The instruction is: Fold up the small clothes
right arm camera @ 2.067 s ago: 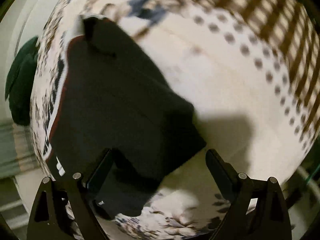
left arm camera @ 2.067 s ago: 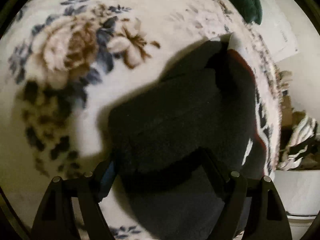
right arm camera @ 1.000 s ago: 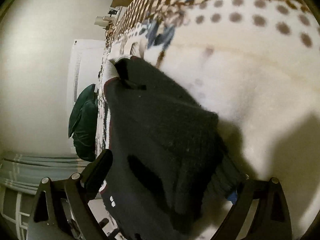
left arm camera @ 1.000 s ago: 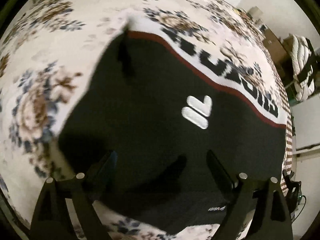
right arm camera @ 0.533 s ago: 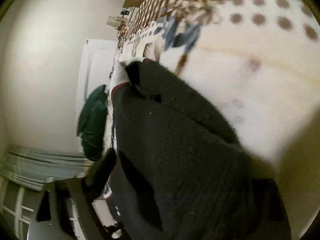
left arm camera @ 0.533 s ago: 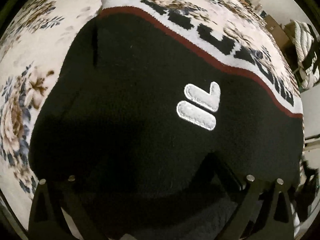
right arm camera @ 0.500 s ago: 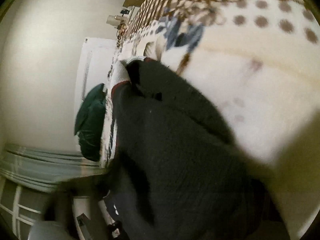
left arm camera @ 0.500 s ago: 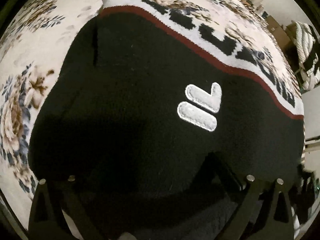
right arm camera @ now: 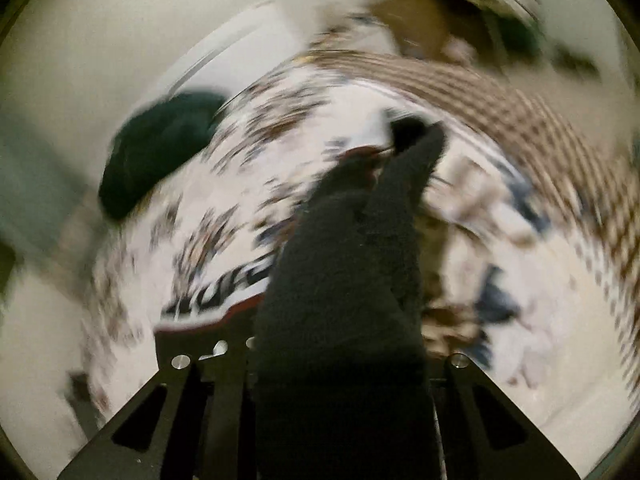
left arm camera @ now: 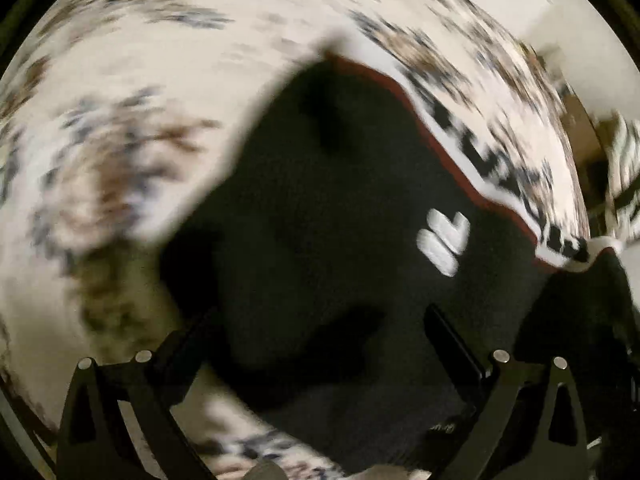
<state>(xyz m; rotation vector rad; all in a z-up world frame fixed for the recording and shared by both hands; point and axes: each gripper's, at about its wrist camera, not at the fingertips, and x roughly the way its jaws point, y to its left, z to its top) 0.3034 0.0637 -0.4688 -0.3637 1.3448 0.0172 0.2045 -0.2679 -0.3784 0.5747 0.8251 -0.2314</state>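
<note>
- The black shorts (left arm camera: 340,216) lie spread on a flowered blanket (left arm camera: 140,92), white waistband (left arm camera: 492,164) with black lettering and a dark red stripe toward the far right.
- A white logo patch (left arm camera: 442,242) sits on the black cloth near the waistband.
- The left tongs (left arm camera: 316,332) hover over the near edge of the shorts, fingers (left arm camera: 452,340) spread wide with nothing between them; the cloth lies under the gap, and contact cannot be told through the blur.
- At the far right of the left view, one corner of the waistband is lifted off the blanket, with black cloth hanging below it.
- In the right view, a fold of the shorts (right arm camera: 348,280) runs up the middle of the frame and fills the space between the right tongs (right arm camera: 340,364), hiding the fingertips; the frames sit close together and appear pinched on that fold.
- The raised cloth blocks most of the blanket behind it; the lettered waistband (right arm camera: 224,292) shows to its left.
- A dark green bundle (right arm camera: 160,152) lies beyond the blanket's edge, near a white panel (right arm camera: 224,44).
- A striped cloth (left arm camera: 622,176) sits off the blanket's right side; a brown checked border (right arm camera: 500,100) edges the blanket.
- Both views are heavily blurred.
</note>
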